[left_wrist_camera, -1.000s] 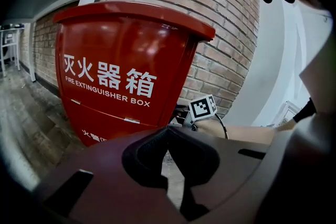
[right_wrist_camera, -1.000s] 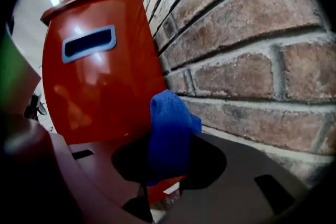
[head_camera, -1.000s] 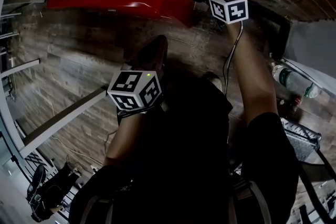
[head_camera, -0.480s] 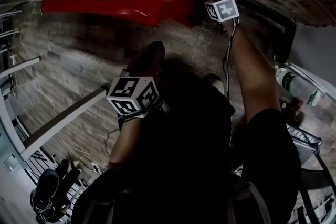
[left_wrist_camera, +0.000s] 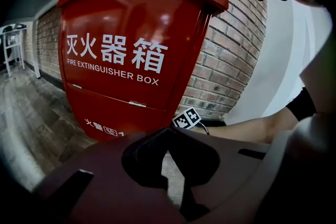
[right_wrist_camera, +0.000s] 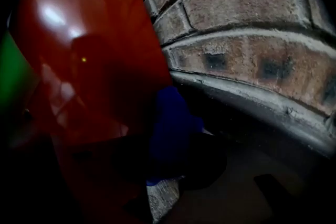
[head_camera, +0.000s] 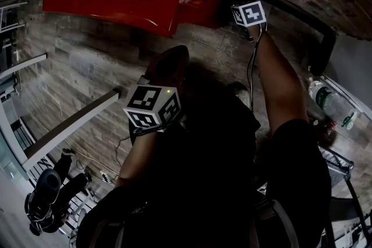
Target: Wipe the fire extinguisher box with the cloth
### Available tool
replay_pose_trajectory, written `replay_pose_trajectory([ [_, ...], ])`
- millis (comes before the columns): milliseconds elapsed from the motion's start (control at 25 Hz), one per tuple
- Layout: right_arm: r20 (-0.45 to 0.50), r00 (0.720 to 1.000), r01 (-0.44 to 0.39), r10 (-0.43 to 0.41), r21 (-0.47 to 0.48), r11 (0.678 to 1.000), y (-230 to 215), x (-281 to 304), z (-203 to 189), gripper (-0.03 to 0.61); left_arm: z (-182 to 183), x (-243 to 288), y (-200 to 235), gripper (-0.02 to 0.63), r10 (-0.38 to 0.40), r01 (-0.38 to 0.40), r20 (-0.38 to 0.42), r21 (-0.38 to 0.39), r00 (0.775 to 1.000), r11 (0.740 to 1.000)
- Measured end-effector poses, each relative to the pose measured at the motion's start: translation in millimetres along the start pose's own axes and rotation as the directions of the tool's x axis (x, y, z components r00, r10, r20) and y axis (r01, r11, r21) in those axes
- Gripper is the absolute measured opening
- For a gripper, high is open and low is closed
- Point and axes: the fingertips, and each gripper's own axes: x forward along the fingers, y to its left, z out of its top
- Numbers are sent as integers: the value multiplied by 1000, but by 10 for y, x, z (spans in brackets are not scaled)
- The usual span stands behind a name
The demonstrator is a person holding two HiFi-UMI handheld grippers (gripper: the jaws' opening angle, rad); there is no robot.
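Seemingly, right claw (right_wrist_camera: 169, 166) pinches blue cloth (right_wrist_camera: 170, 126) against red box (right_wrist_camera: 94, 34); left claw (left_wrist_camera: 169, 136) closed, empty.

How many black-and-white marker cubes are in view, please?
2: one black-and-white marker cube at the head view's centre; the other beside the red metal fire extinguisher box.

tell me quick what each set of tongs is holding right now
Left tongs: closed, empty.
Right tongs: closed on the blue cloth, by the fire extinguisher box.
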Motion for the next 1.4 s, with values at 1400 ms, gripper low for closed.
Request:
replay_pose_trajectory([
  [1400,423,905,66,42,-237,969,1405,-2656,2006,126,140,-797,-299,8,-196,191,115,50,974,980],
])
